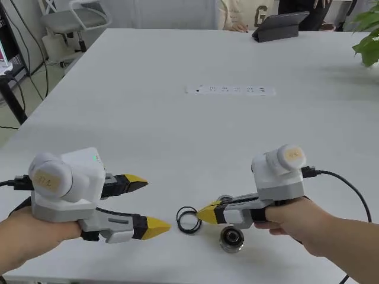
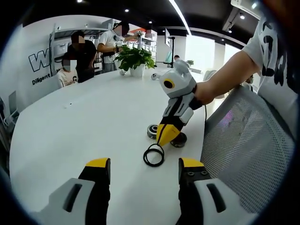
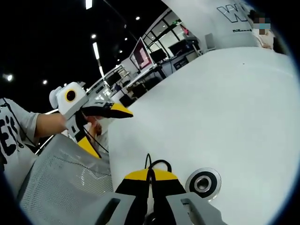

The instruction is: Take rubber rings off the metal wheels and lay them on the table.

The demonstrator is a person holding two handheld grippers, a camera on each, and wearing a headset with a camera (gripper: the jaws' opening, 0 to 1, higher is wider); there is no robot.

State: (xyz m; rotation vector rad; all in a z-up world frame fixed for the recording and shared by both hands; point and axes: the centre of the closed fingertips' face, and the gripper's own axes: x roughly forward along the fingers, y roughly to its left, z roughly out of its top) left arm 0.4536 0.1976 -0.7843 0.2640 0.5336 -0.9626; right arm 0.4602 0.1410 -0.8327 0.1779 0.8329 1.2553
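Note:
Two thin black rubber rings (image 1: pixel 188 220) (image 2: pixel 153 155) lie overlapped on the white table (image 1: pixel 195 136). My right gripper (image 1: pixel 206 213) (image 2: pixel 164 137) (image 3: pixel 150 175) is shut, its yellow tips pinching the edge of a rubber ring (image 3: pixel 158 163) that rests on the table. One metal wheel (image 1: pixel 231 238) (image 2: pixel 179 139) (image 3: pixel 203 182) lies flat beside that gripper. A second wheel (image 1: pixel 224 200) (image 2: pixel 152 131) sits partly hidden behind it. My left gripper (image 1: pixel 148 203) (image 2: pixel 144 165) (image 3: pixel 106 129) stands open a little left of the rings, nothing between its fingers.
A white power strip (image 1: pixel 231 90) lies at mid-table. At the far end sit a tablet (image 1: pixel 278 26), a potted plant (image 1: pixel 370 41) (image 2: pixel 133 58) and people. A mesh chair (image 2: pixel 243 140) (image 3: pixel 61 183) stands by the near edge, and an office chair (image 1: pixel 77 21) at the far left.

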